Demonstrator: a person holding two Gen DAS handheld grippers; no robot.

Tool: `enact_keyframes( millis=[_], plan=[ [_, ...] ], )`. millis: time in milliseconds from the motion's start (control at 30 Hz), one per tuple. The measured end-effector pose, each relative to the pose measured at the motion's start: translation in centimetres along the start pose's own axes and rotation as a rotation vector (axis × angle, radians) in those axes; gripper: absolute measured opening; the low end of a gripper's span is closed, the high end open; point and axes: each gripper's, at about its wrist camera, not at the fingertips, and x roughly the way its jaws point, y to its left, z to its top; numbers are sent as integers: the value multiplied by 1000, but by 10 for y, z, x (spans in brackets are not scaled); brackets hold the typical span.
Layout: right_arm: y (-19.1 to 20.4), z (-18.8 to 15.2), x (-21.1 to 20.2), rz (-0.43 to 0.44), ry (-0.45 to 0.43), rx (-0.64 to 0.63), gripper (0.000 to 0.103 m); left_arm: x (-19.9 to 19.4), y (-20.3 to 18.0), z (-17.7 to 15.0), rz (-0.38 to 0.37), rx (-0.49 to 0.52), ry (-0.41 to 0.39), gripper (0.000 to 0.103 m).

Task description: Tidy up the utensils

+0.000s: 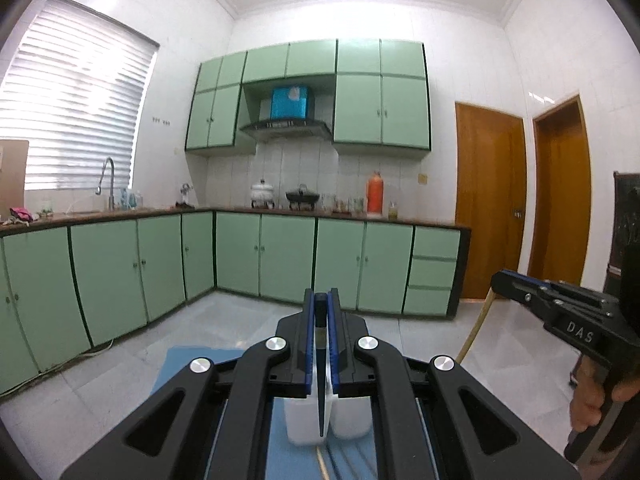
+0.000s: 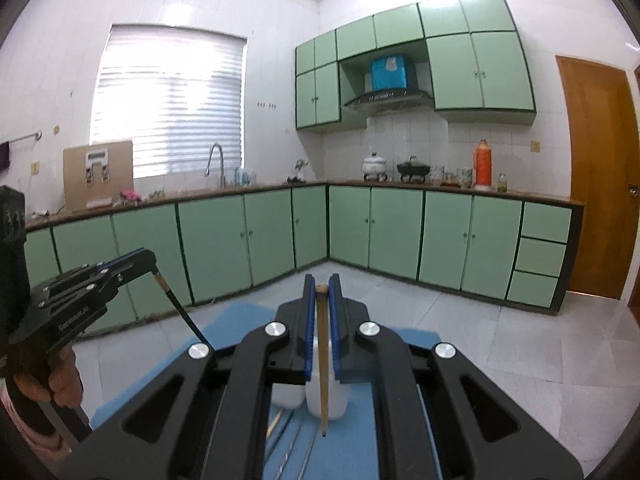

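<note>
Two utensils are held at once, one in each pair of tongs. The left tongs (image 1: 321, 300) are closed almost fully on a dark chopstick (image 1: 321, 364), which hangs point-down between the blue pads. The right tongs (image 2: 322, 286) are closed likewise on a pale wooden chopstick (image 2: 323, 360), its blunt top gripped and its tip hanging free.

Below both sticks, two white containers (image 1: 306, 420) stand side by side on the blue mat (image 1: 192, 364) that covers the bench, near its far edge. A few more utensils (image 2: 288, 440) lie on the mat just in front of the containers.

The grip is judged to be the chief risk: each stick is pinched near one end only, so it could swing or slip through the pads if the hand is tilted or jolted. A stick lowered off-centre could strike a container rim and tip the light container, or be dropped beside it onto the mat. The two sticks could also be sorted into the wrong container, since the openings sit close together. With both tongs over the same small area, a collision between them is possible.
</note>
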Motion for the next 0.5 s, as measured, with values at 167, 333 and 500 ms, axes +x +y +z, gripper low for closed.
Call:
enact_keyframes(
  millis=[167,333,500],
  plan=[
    [-7,25,16,-11,-60,8,6,14,-8,22,3,9,-79,6],
    [-10,33,50,-25,-78,-4,6,42,-15,28,40,37,-120,6],
    [-16,23,94,-34,-50,-14,6,82,-12,16,55,35,-81,6]
  ],
)
